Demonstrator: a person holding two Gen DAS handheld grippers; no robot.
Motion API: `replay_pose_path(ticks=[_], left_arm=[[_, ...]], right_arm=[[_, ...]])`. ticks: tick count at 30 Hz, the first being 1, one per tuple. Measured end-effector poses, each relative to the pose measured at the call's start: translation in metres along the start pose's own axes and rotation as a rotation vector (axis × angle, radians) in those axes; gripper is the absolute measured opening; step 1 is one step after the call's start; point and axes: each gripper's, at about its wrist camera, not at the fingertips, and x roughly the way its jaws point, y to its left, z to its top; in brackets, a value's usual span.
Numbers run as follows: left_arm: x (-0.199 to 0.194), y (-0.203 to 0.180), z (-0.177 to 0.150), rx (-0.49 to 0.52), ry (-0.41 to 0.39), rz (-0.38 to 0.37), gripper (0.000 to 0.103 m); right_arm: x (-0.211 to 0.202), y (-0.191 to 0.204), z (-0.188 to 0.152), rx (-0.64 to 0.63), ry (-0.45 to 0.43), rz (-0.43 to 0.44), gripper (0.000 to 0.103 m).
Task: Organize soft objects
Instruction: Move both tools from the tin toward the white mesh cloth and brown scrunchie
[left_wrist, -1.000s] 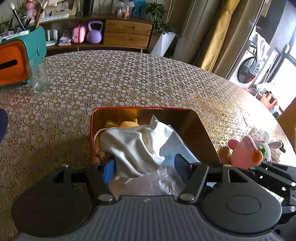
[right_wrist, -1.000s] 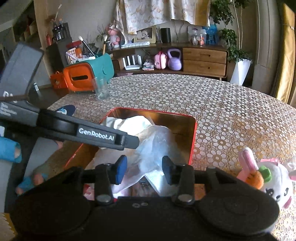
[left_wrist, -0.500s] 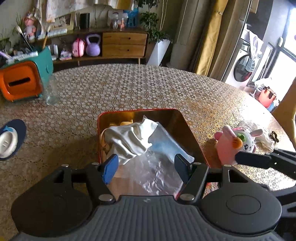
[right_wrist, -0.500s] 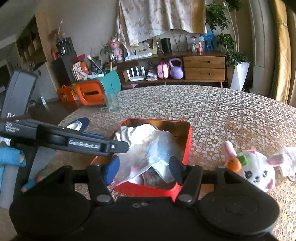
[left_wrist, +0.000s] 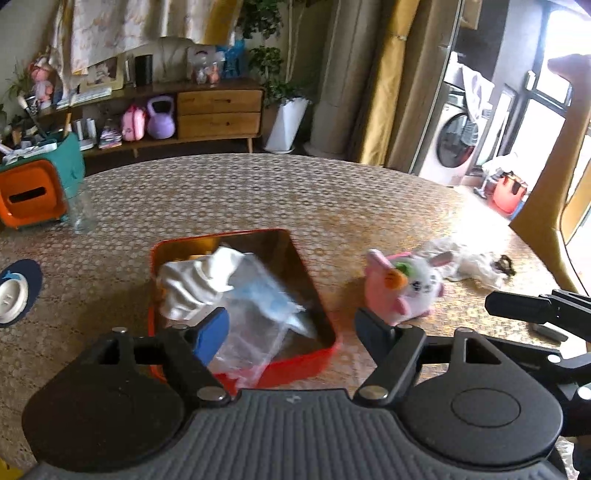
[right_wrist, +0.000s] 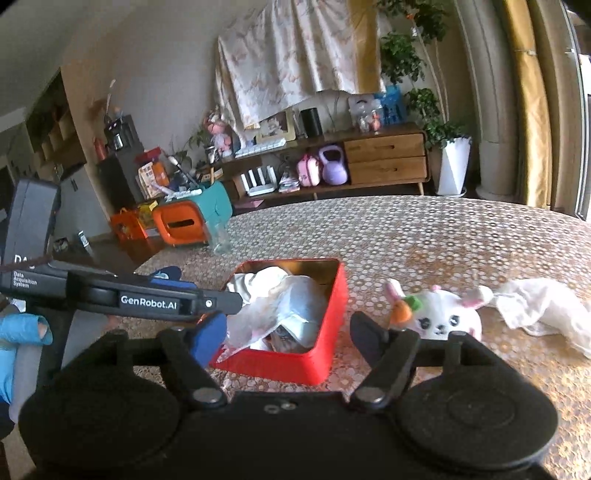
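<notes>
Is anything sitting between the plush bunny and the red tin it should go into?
Nothing visible. The plush bunny lies on the tablecloth just right of the red tin, with only bare cloth between them. The tin is already piled with a white cloth and a clear plastic bag, so room may be tight.

The left hand-held gripper (right_wrist: 212, 332) reads "GenRobot.AI" on its arm and "Data Acquisition System" behind.

Red tin (left_wrist: 314, 363): open, holding crumpled white cloth (left_wrist: 195, 284) and clear plastic bag (left_wrist: 255, 328). Plush rabbit (left_wrist: 404, 288) and white rag (right_wrist: 543, 314) lie right of it.
</notes>
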Motion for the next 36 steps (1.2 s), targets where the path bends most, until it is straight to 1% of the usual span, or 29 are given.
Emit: replay_pose_path(ticks=[5,6,7,8,12,17,19,21,24,28,33,35,36], left_arm=[[-0.002,-0.033,-0.006,0.03,0.0,-0.048,0.076],[-0.002,-0.04,-0.007,0.038,-0.004,-0.055,0.077],[-0.002,-0.047,-0.008,0.045,-0.009,-0.062,0.082],[-0.002,-0.053,-0.009,0.05,-0.014,-0.071,0.083],[0.0,-0.082,-0.01,0.071,-0.033,-0.116,0.084],[0.008,-0.121,-0.01,0.105,-0.036,-0.18,0.084],[0.013,-0.137,-0.009,0.118,-0.039,-0.201,0.087],[0.018,-0.154,-0.007,0.128,-0.04,-0.217,0.088],[0.029,-0.178,-0.004,0.138,-0.038,-0.233,0.088],[0.047,-0.206,0.001,0.145,-0.034,-0.233,0.088],[0.072,-0.237,0.009,0.161,-0.024,-0.258,0.088],[0.083,-0.25,0.012,0.17,-0.022,-0.28,0.088],[0.087,-0.254,0.013,0.169,-0.024,-0.274,0.088]], right_arm=[[-0.027,-0.012,-0.004,0.016,-0.041,-0.033,0.085],[-0.033,-0.017,-0.005,0.023,-0.051,-0.04,0.087],[-0.038,-0.021,-0.007,0.03,-0.059,-0.047,0.088],[-0.043,-0.026,-0.009,0.038,-0.066,-0.058,0.09],[-0.064,-0.052,-0.018,0.083,-0.088,-0.098,0.094],[-0.084,-0.084,-0.025,0.12,-0.102,-0.162,0.096],[-0.092,-0.097,-0.027,0.135,-0.109,-0.194,0.096],[-0.1,-0.112,-0.029,0.153,-0.117,-0.23,0.096],[-0.11,-0.132,-0.032,0.174,-0.121,-0.277,0.096],[-0.122,-0.163,-0.036,0.193,-0.119,-0.336,0.096],[-0.129,-0.2,-0.036,0.211,-0.109,-0.406,0.096],[-0.129,-0.217,-0.037,0.231,-0.097,-0.427,0.096],[-0.128,-0.225,-0.038,0.237,-0.094,-0.433,0.096]])
